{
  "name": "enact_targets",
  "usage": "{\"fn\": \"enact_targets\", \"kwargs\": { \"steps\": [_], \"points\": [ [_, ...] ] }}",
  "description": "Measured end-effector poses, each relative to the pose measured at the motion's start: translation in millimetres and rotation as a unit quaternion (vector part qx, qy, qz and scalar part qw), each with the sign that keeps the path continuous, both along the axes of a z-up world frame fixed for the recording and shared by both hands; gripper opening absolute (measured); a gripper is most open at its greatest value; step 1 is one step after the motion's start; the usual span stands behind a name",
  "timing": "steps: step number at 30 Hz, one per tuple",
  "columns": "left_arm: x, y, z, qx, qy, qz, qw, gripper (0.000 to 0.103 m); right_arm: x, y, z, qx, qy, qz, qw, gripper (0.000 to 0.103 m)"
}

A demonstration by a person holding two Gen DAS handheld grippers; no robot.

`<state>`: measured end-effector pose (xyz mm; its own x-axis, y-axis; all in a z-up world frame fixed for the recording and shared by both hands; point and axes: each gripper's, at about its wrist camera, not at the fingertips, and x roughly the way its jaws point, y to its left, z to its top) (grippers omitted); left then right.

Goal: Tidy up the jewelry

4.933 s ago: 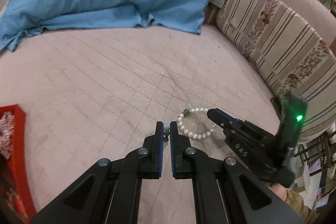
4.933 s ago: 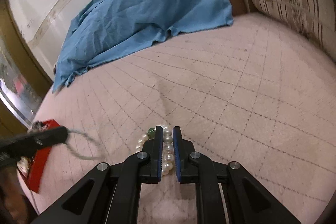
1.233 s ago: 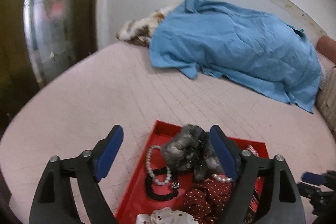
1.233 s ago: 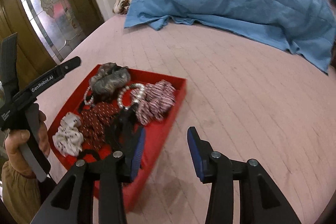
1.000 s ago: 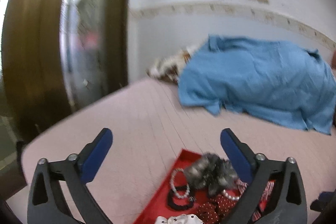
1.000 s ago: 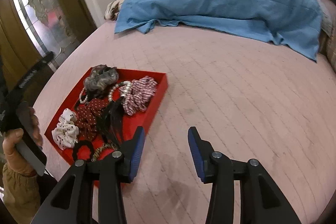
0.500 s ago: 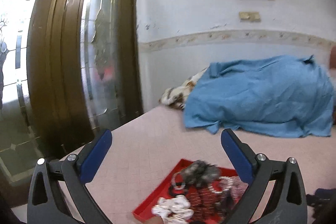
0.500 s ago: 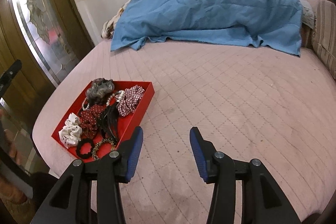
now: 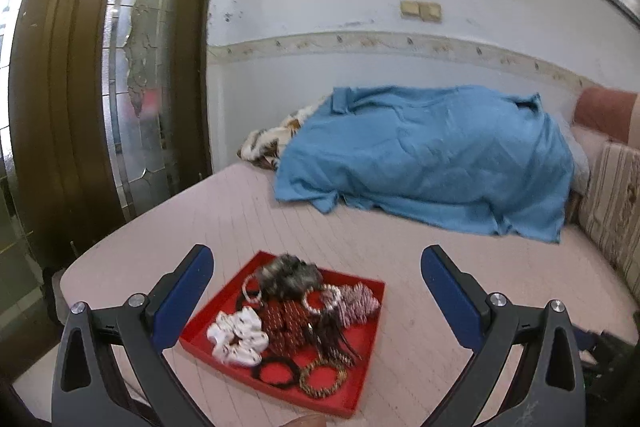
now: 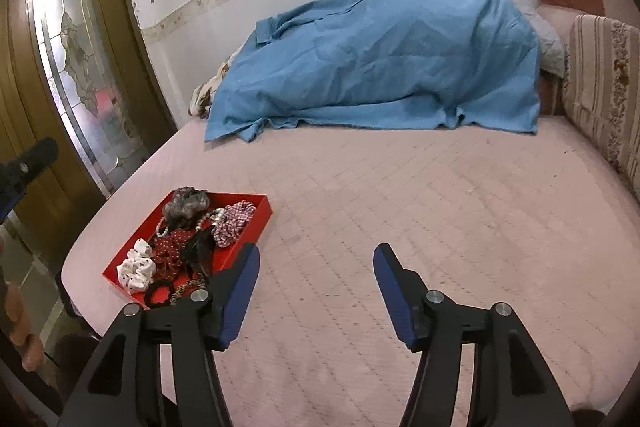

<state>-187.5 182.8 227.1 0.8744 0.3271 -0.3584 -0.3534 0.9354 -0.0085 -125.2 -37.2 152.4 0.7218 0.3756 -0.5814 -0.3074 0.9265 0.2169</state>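
Red tray (image 9: 362,393) w/ scrunchies, pearl bracelets (image 9: 320,301) & bangles is seen near the left front corner of the pink bed (image 10: 400,195). Blue sheet (image 10: 380,63) is piled at the back edge. Left gripper (image 9: 316,279) is held wide apart, nothing inside. Right gripper (image 10: 316,267) is opening, nothing between jaws.

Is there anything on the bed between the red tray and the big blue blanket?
No. Between the red tray and the rumpled blue blanket lies only bare pink quilted mattress, clearest in the right wrist view.
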Motion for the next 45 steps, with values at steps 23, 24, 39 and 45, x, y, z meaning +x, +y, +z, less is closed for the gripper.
{"fn": "enact_targets", "kwargs": {
  "steps": [23, 24, 39, 45],
  "points": [
    [3.9, -24.7, -24.5, 0.008, 0.054, -0.020, 0.9983, 0.103, -14.7, -14.0, -6.9, -0.012, -0.001, -0.012, 1.000, 0.069],
    [4.8, -23.0, -27.0, 0.007, 0.058, -0.017, 0.9981, 0.103, -15.2, -12.5, -7.1, -0.014, -0.001, -0.010, 1.000, 0.069],
    [9.8, 3.6, -67.1, -0.027, 0.124, 0.005, 0.9919, 0.103, -19.5, 9.7, -16.0, -0.044, 0.007, 0.007, 0.999, 0.074],
    [9.3, 6.8, -74.3, -0.032, 0.134, 0.007, 0.9905, 0.103, -21.3, 18.1, -19.6, -0.052, 0.011, 0.012, 0.999, 0.075]
  ]
}}
